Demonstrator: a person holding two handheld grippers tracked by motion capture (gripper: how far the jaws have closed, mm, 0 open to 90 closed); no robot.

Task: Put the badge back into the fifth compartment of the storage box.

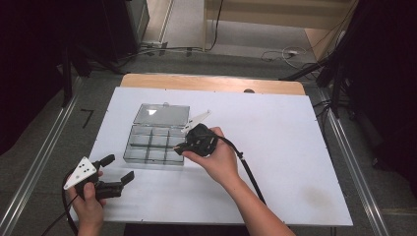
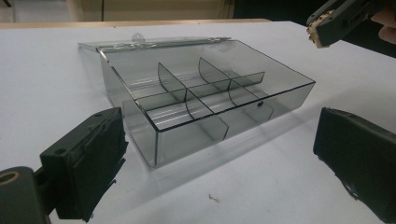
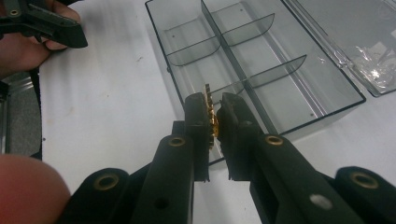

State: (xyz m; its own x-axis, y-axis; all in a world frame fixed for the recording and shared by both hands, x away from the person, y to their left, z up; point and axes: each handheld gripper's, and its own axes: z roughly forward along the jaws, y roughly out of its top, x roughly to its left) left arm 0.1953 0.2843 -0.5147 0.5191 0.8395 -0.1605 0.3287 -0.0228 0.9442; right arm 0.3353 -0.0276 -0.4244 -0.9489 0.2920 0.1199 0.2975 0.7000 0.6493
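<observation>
The right tool (image 3: 214,114) is clenched on a small gold toothed part (image 3: 211,108), held above the near edge of the clear divided box (image 1: 153,142). The box sits on the white counter (image 1: 275,147) with its lid (image 1: 162,114) laid open behind it. The left tool (image 1: 118,169) is released, jaws wide apart, resting on the counter near the box's corner and holding nothing.

Box: clear compartment box (image 1: 155,143) on white table (image 1: 275,147), lid open flat behind.
Right gripper (image 1: 181,148): at box's right edge.
Left gripper (image 1: 117,169): jaws apart, near table's front-left corner.
</observation>
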